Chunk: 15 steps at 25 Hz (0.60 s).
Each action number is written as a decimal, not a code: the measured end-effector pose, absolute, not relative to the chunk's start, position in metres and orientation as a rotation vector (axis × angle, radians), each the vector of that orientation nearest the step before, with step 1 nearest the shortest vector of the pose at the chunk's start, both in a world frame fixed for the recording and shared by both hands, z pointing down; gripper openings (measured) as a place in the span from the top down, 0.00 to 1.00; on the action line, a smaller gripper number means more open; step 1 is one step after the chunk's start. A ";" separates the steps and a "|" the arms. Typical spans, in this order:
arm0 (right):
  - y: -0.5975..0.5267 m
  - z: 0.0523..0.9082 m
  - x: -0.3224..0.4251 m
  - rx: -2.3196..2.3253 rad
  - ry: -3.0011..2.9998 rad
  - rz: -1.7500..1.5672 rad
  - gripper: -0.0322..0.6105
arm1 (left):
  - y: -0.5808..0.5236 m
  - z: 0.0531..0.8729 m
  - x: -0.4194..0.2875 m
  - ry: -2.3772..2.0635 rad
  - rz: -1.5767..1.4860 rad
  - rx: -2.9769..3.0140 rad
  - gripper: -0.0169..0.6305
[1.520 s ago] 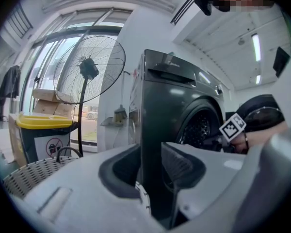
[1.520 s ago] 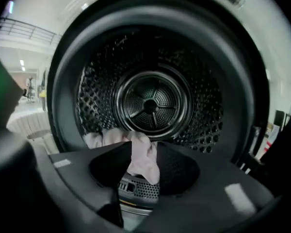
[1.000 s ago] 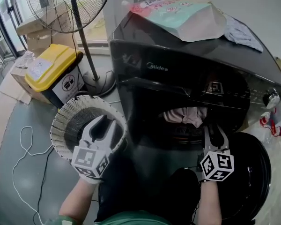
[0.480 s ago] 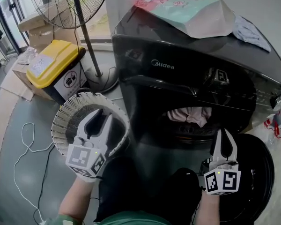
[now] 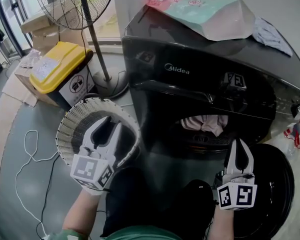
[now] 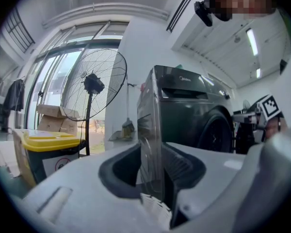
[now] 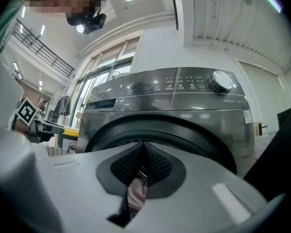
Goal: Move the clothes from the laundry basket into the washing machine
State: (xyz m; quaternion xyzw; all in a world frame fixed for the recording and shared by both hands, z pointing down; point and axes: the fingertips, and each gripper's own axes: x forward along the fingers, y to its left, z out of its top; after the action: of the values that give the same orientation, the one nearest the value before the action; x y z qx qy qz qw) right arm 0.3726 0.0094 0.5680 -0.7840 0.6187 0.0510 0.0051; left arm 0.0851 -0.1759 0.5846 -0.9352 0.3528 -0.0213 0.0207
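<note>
The dark grey washing machine (image 5: 190,74) stands with its round door (image 5: 275,184) swung open at the lower right. Pink clothes (image 5: 205,124) lie in the drum opening. My right gripper (image 5: 239,144) hangs shut and empty just in front of and below the opening, clear of the clothes. In the right gripper view the right gripper (image 7: 143,154) points at the drum, and pink cloth (image 7: 136,193) shows behind the closed jaws. My left gripper (image 5: 107,126) is open over the round white laundry basket (image 5: 70,129), holding nothing. Its inside is dark and partly hidden. The left gripper (image 6: 153,164) frames the machine's corner.
A standing fan (image 5: 85,14) and a yellow-lidded bin (image 5: 60,69) stand left of the machine, with cardboard boxes (image 5: 35,29) behind. A detergent pouch (image 5: 205,11) and a grey cloth (image 5: 272,34) lie on the machine's top. A white cable (image 5: 25,149) trails on the floor.
My right gripper has pulled back from the pink clothes in the drum opening and its jaws have shut empty. The left gripper has stayed open over the basket.
</note>
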 end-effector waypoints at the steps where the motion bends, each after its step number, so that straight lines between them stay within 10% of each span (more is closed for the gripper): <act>1: 0.009 0.568 0.373 -2.456 1.938 0.159 0.95 | -0.176 0.584 0.085 1.095 -0.065 -2.901 0.77; 15: 0.012 0.568 0.372 -2.460 1.935 0.169 0.95 | -0.177 0.586 0.083 1.102 -0.068 -2.898 0.77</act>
State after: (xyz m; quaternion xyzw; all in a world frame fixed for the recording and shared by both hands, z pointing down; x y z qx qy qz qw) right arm 0.3716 0.0121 0.5682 -0.7849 0.6173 0.0540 0.0034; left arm 0.0830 -0.1765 0.5859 -0.9343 0.3552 -0.0220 0.0205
